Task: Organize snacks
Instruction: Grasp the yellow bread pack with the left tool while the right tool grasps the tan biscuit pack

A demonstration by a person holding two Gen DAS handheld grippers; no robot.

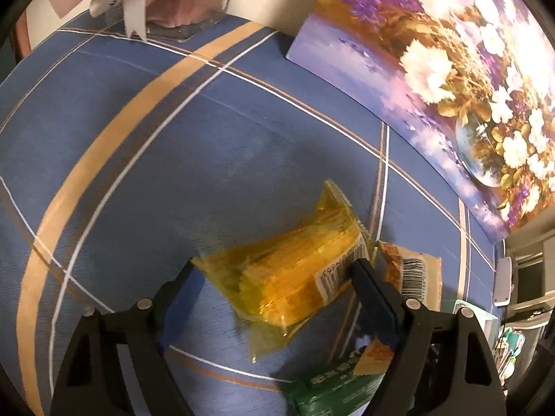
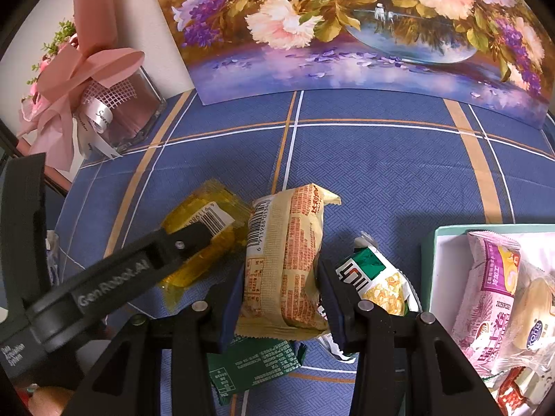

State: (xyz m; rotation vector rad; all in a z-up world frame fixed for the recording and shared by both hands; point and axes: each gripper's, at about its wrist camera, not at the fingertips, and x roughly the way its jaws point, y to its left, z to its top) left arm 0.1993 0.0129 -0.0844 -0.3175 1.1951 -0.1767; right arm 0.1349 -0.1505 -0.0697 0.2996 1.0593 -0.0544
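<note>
My left gripper [image 1: 274,267] is wide open around a clear yellow snack packet [image 1: 291,274] lying on the blue tablecloth [image 1: 173,173]; the right fingertip touches its barcode end. That packet [image 2: 204,239] and the left gripper's finger [image 2: 187,242] also show in the right wrist view. My right gripper [image 2: 279,294] is closed on a beige snack packet [image 2: 284,260] with red print, its pads pressing both sides. The beige packet [image 1: 412,270] shows in the left wrist view too. A green packet [image 2: 253,364] lies under the right gripper. A green-and-white packet [image 2: 378,277] lies to its right.
A pale green tray [image 2: 430,263] at the right holds several pink and white snack packets [image 2: 485,298]. A flower painting [image 2: 347,34] leans against the wall at the back. A pink bouquet in a glass vase [image 2: 97,97] stands at the back left.
</note>
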